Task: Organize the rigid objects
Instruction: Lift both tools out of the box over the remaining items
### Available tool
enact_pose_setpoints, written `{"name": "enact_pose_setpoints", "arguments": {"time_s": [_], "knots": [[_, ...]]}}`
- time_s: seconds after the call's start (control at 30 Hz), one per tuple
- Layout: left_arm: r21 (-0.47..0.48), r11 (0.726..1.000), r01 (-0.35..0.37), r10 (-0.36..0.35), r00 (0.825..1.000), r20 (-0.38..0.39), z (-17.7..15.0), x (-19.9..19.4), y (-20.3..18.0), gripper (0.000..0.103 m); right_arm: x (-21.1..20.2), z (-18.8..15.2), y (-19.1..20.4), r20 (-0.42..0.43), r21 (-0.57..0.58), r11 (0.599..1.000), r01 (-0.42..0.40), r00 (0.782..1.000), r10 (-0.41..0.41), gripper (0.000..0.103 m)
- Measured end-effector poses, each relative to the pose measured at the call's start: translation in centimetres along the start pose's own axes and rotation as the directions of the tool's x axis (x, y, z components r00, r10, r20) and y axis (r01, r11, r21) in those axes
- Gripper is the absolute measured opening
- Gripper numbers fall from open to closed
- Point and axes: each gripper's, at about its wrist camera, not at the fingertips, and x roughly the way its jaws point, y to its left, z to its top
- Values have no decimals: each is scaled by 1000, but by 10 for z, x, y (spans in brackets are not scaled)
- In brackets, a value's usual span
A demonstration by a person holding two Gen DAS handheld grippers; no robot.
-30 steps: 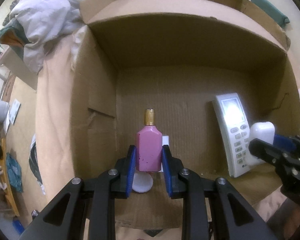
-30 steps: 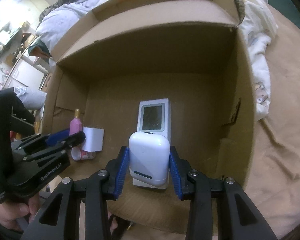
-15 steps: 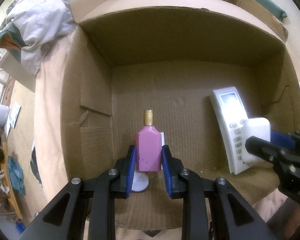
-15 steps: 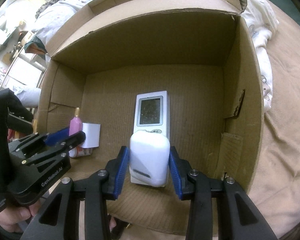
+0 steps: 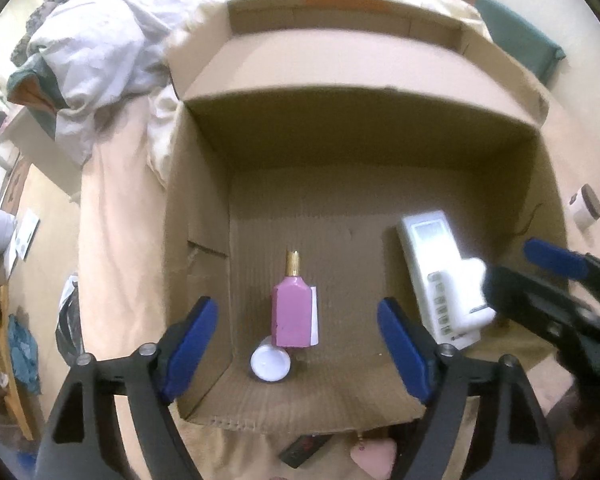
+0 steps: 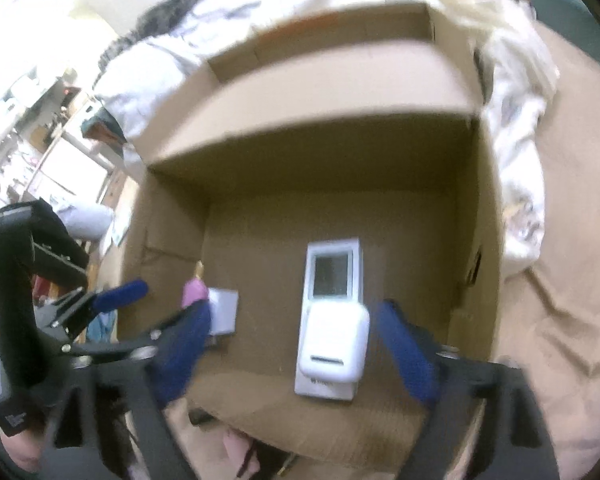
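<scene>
A pink bottle (image 5: 293, 316) with a gold cap lies on the floor of the open cardboard box (image 5: 340, 168), on a white card and beside a white round lid (image 5: 270, 363). My left gripper (image 5: 296, 340) is above it, its jaws opening wide, pads clear of the bottle. On the right of the box floor, a white rounded case (image 6: 334, 346) rests on a white remote (image 6: 332, 276). My right gripper (image 6: 296, 344) straddles the case, jaws opening, blue pads apart from it. In the left wrist view the case (image 5: 470, 296) sits on the remote (image 5: 432, 256), with the right gripper's fingers (image 5: 552, 256) beside it.
The box sits on a tan bed cover (image 5: 116, 240). Crumpled white bedding (image 5: 96, 52) lies behind it at the left. A small jar (image 5: 586, 206) stands outside the box's right wall. A dark object (image 5: 304, 450) lies by the near edge. A hand (image 6: 18, 448) holds the left gripper.
Both grippers have let go: the left opened off the pink bottle, the right off the white case. Both have risen and drawn back, so more of the box shows.
</scene>
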Motion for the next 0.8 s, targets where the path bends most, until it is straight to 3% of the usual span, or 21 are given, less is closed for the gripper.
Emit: {"name": "enact_pose_setpoints", "arguments": {"time_s": [0.13,0.33,0.57,0.8], "knots": [[-5,1000,-14,14,999,35,1,-13,-1,82,-11,3,-1,62,-1,1000,-4,998,4,103],[-26,999,-29,30,998,50,1,-21,7,82,-10,6,-2,60,-1,1000,30,998,-30,103],[29,994,-110,108,993,47,-8,-38,10,82,-29,-2,13,114,-60,996,72,991,-65,103],[-42,997,-65,67,996,64,-29,-73,26,82,-63,-19,20,150,-98,992,76,987,-61,103]]}}
